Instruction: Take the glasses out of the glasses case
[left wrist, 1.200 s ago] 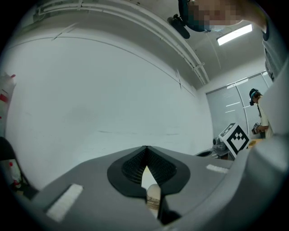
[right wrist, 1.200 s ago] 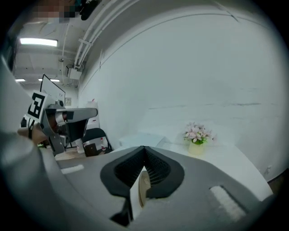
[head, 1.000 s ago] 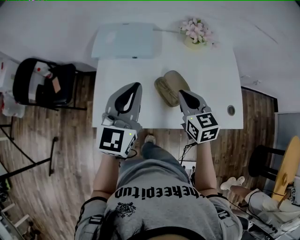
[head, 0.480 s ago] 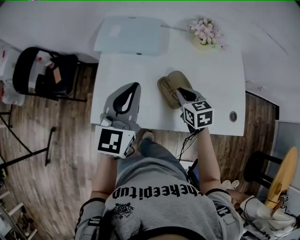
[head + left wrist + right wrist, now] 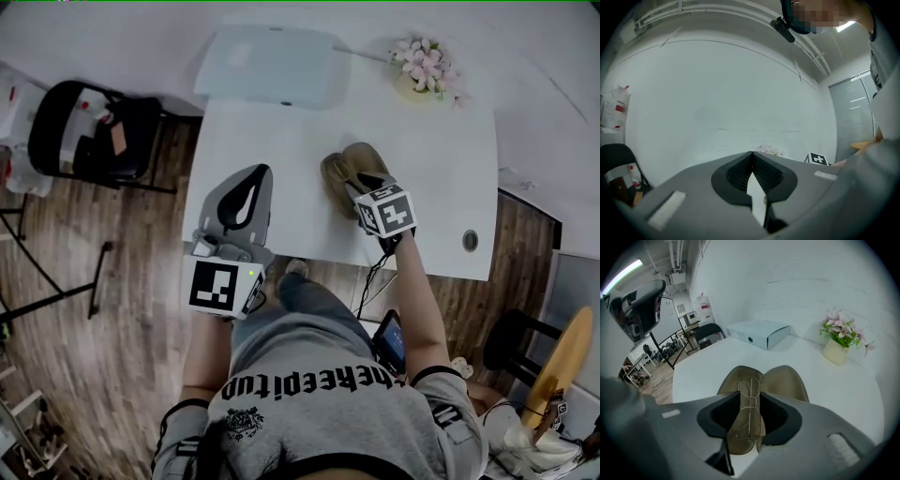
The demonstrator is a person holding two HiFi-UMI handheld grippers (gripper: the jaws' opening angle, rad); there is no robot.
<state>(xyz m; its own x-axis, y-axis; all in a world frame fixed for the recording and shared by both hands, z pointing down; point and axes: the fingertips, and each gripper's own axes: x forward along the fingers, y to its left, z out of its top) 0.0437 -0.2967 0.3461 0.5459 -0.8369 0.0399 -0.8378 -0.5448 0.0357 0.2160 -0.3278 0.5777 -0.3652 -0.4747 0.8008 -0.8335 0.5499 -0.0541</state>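
Opening astride the glasses (image 5: 748, 425) in the glasses case (image 5: 787, 380), the jaws of the right gripper (image 5: 751, 397) have the frame's long axis running along their gap, untouched. The left gripper (image 5: 751, 154) is farther off, its jaws together and empty.

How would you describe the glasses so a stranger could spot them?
On the white table, toward its near edge, lies an open tan glasses case. The glasses rest in its left half: a thin wire frame with rounded lenses, unlike the bulky box and flowers beyond.
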